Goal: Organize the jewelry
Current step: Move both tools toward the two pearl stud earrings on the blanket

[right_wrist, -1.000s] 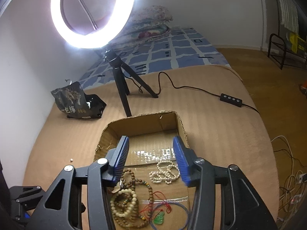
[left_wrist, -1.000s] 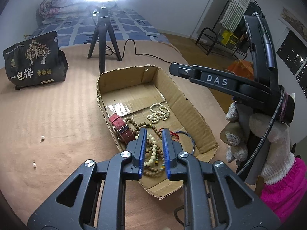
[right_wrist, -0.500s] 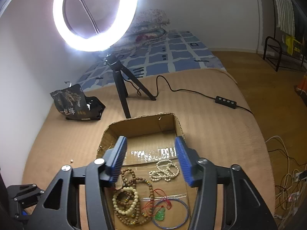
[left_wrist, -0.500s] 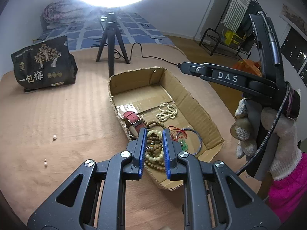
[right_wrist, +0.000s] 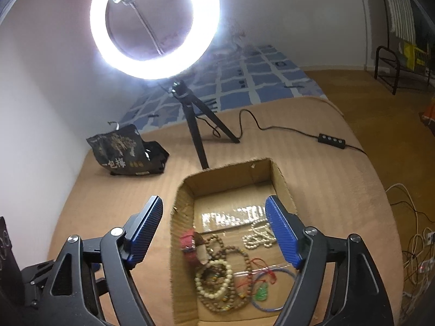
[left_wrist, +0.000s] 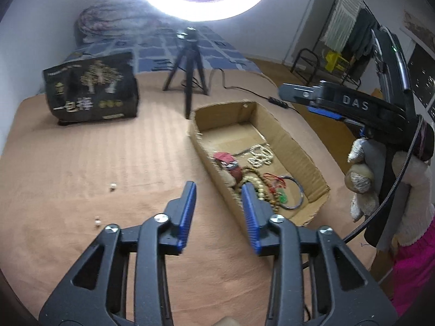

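Both grippers gape empty: left gripper [left_wrist: 218, 198] low centre, right gripper [right_wrist: 214, 228] over the cardboard box [right_wrist: 282, 187]. Likely next: collecting 2 stray beads [left_wrist: 112, 186] mid-left.

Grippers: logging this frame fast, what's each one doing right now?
Left gripper: open, holding nothing, over the blanket beside the cardboard box.
Right gripper: open wide, holding nothing, above the box.
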The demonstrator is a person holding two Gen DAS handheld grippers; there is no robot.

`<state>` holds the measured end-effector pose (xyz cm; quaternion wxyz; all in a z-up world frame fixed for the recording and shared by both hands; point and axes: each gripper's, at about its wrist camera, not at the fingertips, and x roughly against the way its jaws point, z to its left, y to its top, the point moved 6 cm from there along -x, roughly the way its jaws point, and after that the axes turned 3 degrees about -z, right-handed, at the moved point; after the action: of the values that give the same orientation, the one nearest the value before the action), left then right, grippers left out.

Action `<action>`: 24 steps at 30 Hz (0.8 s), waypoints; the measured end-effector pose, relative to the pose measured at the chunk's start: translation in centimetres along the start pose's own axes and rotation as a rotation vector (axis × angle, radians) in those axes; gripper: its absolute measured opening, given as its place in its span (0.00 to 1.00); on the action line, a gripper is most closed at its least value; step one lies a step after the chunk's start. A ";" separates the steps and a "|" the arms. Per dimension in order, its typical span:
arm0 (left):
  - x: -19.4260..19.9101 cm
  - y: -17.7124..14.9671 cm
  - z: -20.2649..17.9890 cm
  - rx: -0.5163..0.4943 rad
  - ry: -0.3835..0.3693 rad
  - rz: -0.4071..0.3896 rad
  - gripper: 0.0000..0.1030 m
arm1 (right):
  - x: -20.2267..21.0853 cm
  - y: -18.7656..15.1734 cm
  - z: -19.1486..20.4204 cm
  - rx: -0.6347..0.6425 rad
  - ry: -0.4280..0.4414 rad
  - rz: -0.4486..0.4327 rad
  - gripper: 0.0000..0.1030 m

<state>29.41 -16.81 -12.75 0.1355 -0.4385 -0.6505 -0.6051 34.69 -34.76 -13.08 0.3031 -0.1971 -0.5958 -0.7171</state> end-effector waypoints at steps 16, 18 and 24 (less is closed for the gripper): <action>4.6 -1.3 13.3 0.164 0.178 -0.058 0.44 | -1.8 -1.5 7.9 0.109 0.046 0.024 0.76; 4.6 -1.8 14.5 0.186 0.190 -0.053 0.44 | -2.2 -1.8 9.0 0.132 0.051 0.031 0.76; 2.8 -4.0 16.9 0.206 0.183 0.017 0.44 | -4.3 -2.8 11.1 0.119 0.098 0.071 0.76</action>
<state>30.86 0.14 -17.42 0.2437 -0.3707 -0.6904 -0.5714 35.14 -22.81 -15.58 0.3685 -0.1642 -0.6144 -0.6780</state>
